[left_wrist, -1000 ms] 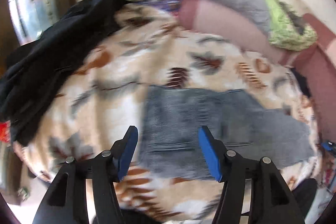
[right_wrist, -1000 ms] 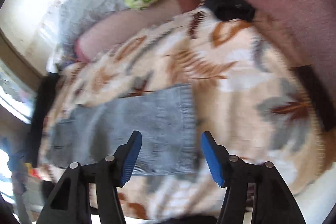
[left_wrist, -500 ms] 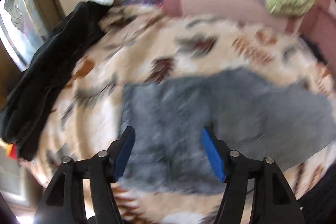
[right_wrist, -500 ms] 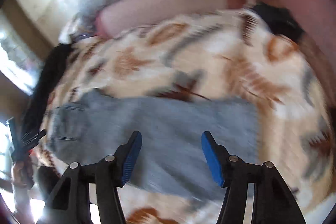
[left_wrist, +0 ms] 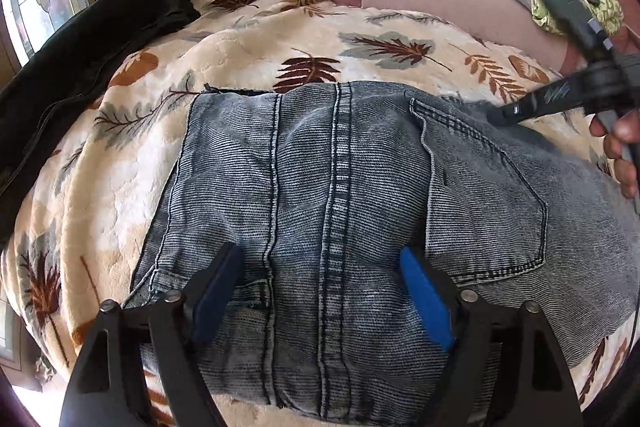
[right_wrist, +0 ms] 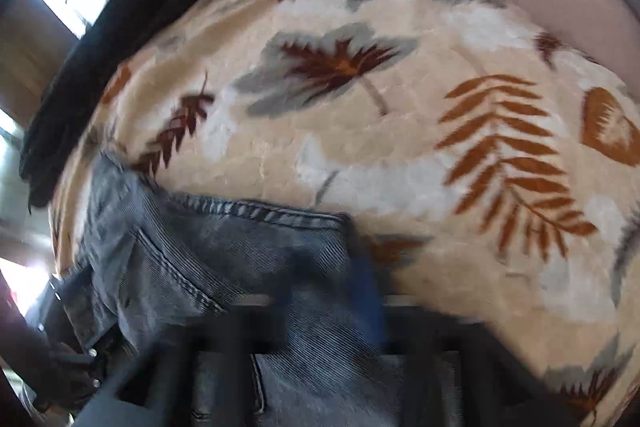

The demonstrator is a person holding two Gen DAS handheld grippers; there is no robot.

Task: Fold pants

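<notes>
Both grippers have dropped onto the jeans [left_wrist: 340,187] lying on the leaf-print blanket [left_wrist: 248,39]: left gripper [left_wrist: 320,291] widening, empty, over the waistband; right gripper [right_wrist: 320,327] snapped shut at the far edge. Folding barely begun.

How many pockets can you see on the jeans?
1. A stitched back pocket sits on the right part of the jeans in the left wrist view, right of the centre seam. Another pocket may be hidden under the fold or the left gripper.
</notes>
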